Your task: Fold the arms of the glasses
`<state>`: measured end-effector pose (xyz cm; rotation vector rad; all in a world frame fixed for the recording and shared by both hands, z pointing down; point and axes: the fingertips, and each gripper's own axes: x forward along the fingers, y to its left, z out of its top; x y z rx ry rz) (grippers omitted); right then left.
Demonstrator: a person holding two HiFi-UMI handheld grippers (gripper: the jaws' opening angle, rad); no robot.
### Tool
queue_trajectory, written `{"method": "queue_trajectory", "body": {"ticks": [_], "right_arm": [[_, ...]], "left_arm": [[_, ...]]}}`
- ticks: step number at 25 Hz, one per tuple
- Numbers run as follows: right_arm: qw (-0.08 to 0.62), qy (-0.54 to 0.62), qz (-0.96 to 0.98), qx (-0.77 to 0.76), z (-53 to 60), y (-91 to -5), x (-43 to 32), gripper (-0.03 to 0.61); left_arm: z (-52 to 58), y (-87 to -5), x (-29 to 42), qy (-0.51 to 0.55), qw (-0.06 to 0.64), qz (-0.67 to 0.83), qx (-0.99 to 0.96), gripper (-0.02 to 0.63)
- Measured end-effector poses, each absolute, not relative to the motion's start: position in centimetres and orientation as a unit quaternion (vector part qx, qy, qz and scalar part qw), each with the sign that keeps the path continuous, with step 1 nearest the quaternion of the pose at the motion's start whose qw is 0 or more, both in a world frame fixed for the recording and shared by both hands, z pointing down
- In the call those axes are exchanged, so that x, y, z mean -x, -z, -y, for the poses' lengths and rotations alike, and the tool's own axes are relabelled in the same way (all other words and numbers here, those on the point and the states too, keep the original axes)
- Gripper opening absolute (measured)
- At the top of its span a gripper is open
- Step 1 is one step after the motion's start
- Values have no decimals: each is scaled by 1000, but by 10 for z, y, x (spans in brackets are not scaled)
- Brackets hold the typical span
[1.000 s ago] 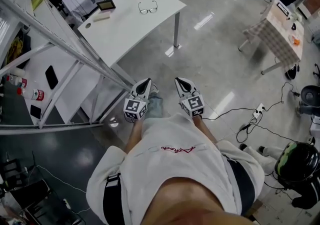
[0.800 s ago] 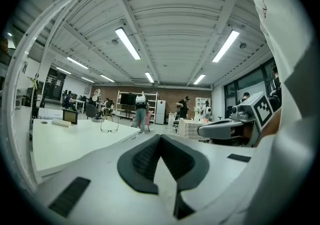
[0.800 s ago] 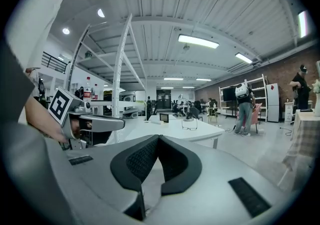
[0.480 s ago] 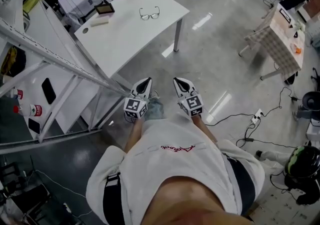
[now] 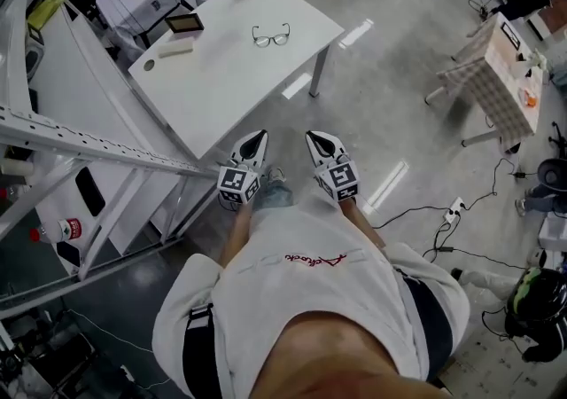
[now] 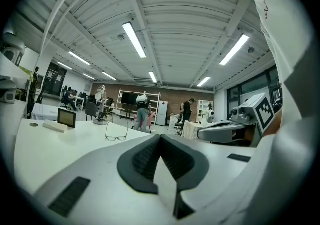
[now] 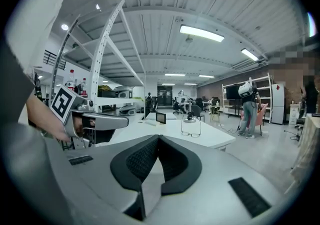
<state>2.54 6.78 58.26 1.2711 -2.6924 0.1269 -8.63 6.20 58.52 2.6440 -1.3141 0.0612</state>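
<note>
Close in front of your waist, your left gripper and right gripper are side by side, both with jaws pressed together and nothing between them. Just beyond their tips is the white rectangular table. On its far part, well apart from both grippers, lie the thin dark-framed glasses, arms unfolded.

We stand in a large open lab or workshop hall. It has a ribbed ceiling with long strip lights and a polished concrete floor. A corded power strip lies at the right. A white tabletop stands ahead, a metal truss frame at the left, and shelving far off.
</note>
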Motion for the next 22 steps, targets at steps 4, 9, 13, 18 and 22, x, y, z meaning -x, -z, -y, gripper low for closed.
{"method": "queue_trajectory", "body": {"ticks": [4,9,13,18,22], "right_arm": [[83,-49,903,-418,-41,-580,-13,14],[86,-48,900,-424,4,-577,6,14],[98,-47,898,-427,28,-579,19,14],[103,-44,895,-432,53,-576,30,14],[111,-53,889,-440,57,-585,29,14]], "left_arm": [[-30,-582,92,-25,94,436,-894,21],[13,-582,106,-26,97,426,-899,21],[37,-587,121,-23,106,424,-899,21],[67,-584,135,-18,104,416,-903,21],[79,-593,136,-17,114,410,-905,21]]}}
